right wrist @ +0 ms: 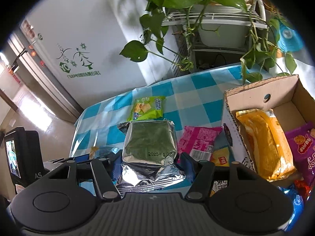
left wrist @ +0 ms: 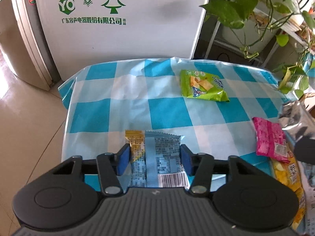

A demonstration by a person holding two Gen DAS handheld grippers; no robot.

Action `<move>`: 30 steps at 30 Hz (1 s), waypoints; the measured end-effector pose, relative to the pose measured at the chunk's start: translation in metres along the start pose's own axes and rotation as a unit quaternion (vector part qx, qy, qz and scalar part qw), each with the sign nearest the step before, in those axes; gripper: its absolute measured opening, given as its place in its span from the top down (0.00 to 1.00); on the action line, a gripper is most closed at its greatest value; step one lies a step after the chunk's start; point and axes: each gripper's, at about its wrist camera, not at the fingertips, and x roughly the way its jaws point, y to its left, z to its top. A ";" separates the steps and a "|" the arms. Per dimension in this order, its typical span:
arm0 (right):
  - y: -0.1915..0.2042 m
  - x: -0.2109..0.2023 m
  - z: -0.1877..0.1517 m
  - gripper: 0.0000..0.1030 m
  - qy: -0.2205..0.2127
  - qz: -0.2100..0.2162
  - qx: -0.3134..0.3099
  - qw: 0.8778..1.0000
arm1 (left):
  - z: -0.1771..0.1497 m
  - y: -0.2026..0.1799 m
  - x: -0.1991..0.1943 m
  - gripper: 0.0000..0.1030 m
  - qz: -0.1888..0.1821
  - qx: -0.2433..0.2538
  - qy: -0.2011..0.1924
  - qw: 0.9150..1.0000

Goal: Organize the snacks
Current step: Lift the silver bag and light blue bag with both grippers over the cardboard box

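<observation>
The silver foil snack pouch point(right wrist: 149, 147) sits clamped between the pads of the right hand-held gripper point(right wrist: 150, 167), raised just left of the open brown cardboard box point(right wrist: 256, 90). It looks light, crinkly and slippery, its contents probably crushable, so the flat sealed edges seem the safer hold. The left hand-held gripper point(left wrist: 155, 159) is closed on a pale blue and yellow plastic snack packet point(left wrist: 157, 157), equally light and limp, lying on the blue-and-white checked counter point(left wrist: 169, 114) well left of the box. By my count, three packets lie loose on the counter: one green point(left wrist: 203, 85), one pink point(left wrist: 270, 139), and one small yellow point(right wrist: 220, 156) against the box's near corner. Inside the box, one orange packet point(right wrist: 265, 143) and one purple point(right wrist: 303, 141) are clear; others at the lower edge are too cropped to count.
</observation>
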 end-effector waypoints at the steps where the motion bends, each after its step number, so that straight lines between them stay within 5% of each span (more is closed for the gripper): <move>1: 0.001 0.000 0.000 0.35 0.000 0.000 -0.001 1.000 | 0.001 0.000 -0.003 0.52 -0.006 -0.002 -0.003 1.000; 30: 0.000 -0.004 -0.003 0.35 -0.008 -0.023 -0.025 0.999 | 0.010 -0.013 -0.050 0.53 -0.049 0.005 -0.078 0.996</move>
